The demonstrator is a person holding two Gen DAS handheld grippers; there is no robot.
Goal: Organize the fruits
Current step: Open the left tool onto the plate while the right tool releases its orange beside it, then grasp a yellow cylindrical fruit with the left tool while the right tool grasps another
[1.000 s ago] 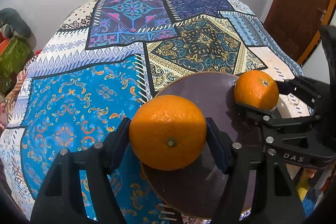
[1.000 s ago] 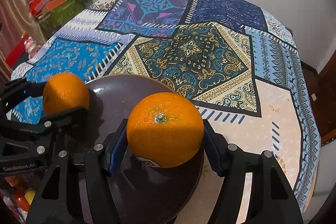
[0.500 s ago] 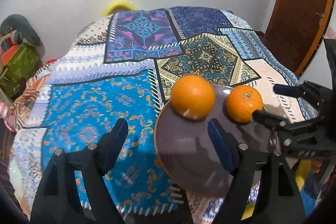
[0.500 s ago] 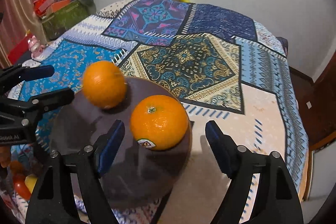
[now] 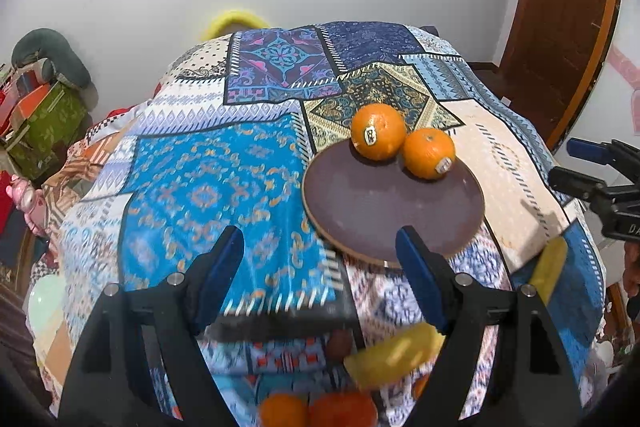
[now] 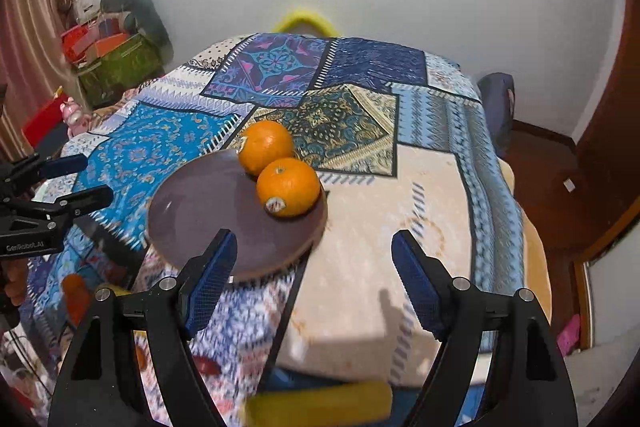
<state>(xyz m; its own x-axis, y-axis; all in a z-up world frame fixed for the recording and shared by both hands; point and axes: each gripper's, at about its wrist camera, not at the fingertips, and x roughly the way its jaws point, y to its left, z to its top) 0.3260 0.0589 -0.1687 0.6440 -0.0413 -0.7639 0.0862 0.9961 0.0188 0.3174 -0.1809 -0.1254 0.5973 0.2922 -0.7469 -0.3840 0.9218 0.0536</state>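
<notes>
Two oranges sit touching on the far side of a dark brown plate (image 5: 384,211) on the patterned tablecloth. In the left wrist view the left orange (image 5: 378,131) bears a sticker, and so does the right orange (image 5: 429,153). In the right wrist view they show as the far orange (image 6: 266,147) and the near orange (image 6: 288,187) on the plate (image 6: 208,211). My left gripper (image 5: 320,267) is open and empty, pulled back from the plate. My right gripper (image 6: 312,275) is open and empty, also back from it.
More fruit lies below the table's near edge: a yellow one (image 5: 394,355), oranges (image 5: 340,409) and a small brown one (image 5: 339,343). A yellow bar (image 6: 320,403) lies under the right gripper. A wooden door (image 5: 560,27) stands at right, boxes (image 6: 116,63) at left.
Both grippers let go of their oranges onto the plate, opened wide and pulled back and up. The oranges rolled together at the plate's far side.
</notes>
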